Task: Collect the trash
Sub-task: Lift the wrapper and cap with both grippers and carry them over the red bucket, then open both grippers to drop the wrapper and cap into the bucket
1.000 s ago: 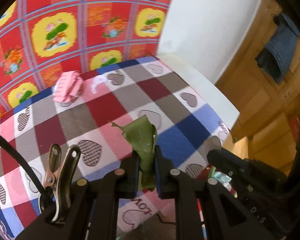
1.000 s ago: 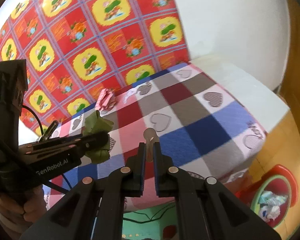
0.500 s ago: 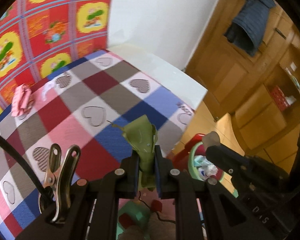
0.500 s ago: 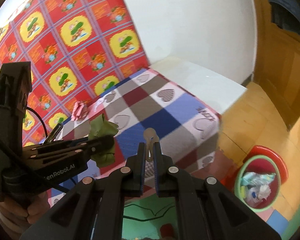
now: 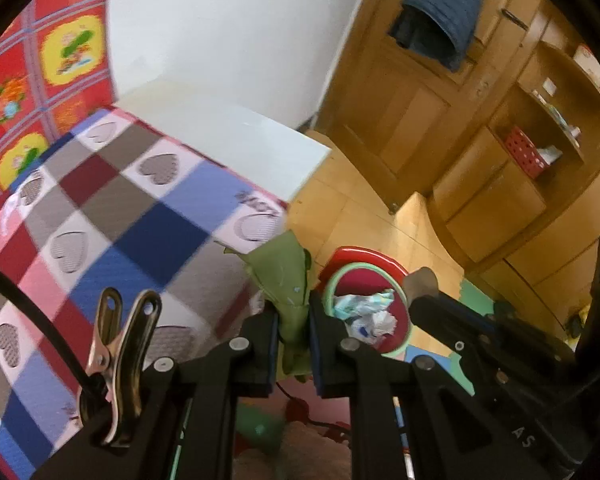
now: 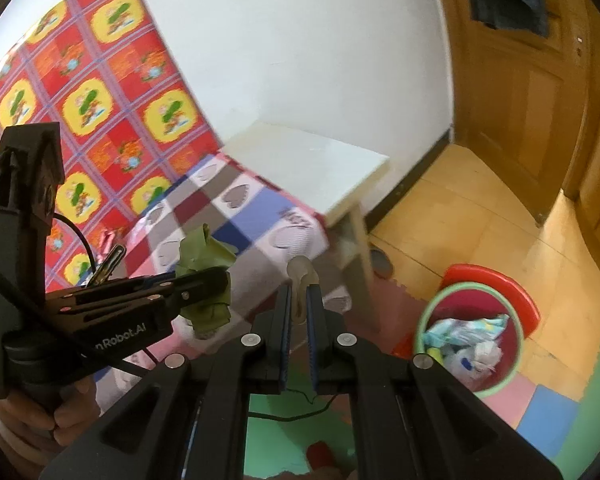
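The left hand-held gripper [image 5: 293, 330] is clamped on a crumpled green wrapper [image 5: 286, 276]; the right hand-held gripper [image 6: 299, 312] pinches a small pale scrap [image 6: 300, 272]. Both are held clear of the counter [image 5: 132, 216], the bin [image 6: 476, 320] ahead and below, likely for dropping.

Crumpled green wrapper [image 5: 286, 276] pinched upright in left tongs [image 5: 293, 322]; pale scrap [image 6: 300, 276] in right tongs [image 6: 299, 308]; bin [image 6: 476, 334] holds paper.

bin [image 6: 516, 300] on floor, right of table [image 6: 312, 156] | crumpled trash [image 6: 466, 340] inside bin
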